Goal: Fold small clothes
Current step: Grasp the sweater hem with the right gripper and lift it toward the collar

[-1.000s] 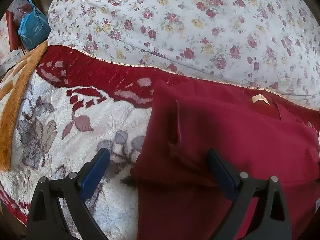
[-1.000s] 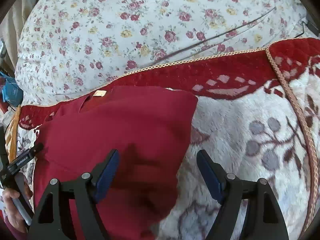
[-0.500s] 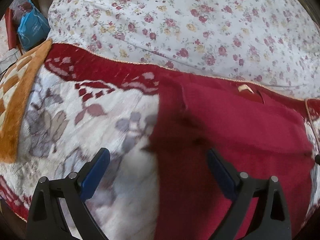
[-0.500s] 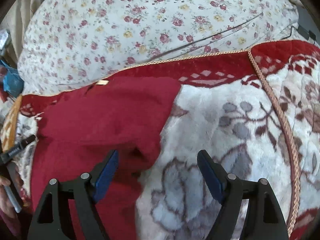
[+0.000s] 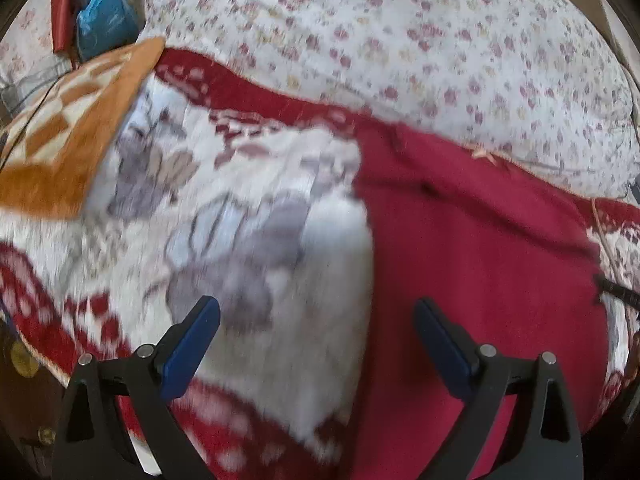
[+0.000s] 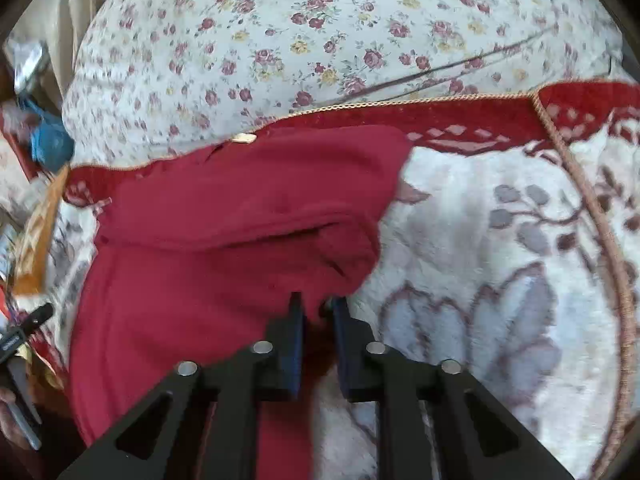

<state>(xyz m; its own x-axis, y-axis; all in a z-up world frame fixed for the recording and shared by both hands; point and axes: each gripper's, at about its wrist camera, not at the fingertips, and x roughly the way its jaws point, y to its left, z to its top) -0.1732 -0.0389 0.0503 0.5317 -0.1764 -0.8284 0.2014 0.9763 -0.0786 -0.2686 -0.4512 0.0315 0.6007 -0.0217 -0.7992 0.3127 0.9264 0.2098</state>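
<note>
Plush white-and-red blanket (image 6: 500, 248) covers the bed, with a floral quilt (image 6: 320, 40) bunched behind it and an orange checked cloth (image 5: 76, 136) at the left edge. Only the left view shows that cloth broadly; only the right view shows the pinch. The red garment (image 6: 224, 224) lies partly folded, with a tan label at its far edge. The right gripper (image 6: 316, 312) is closing on its edge; the left gripper (image 5: 316, 344) hangs wide apart over the blanket and garment edge

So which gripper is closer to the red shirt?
Right. The right gripper has its jaws closing on the red shirt's edge, cloth between them. The left gripper is open over the blanket beside it.
</note>
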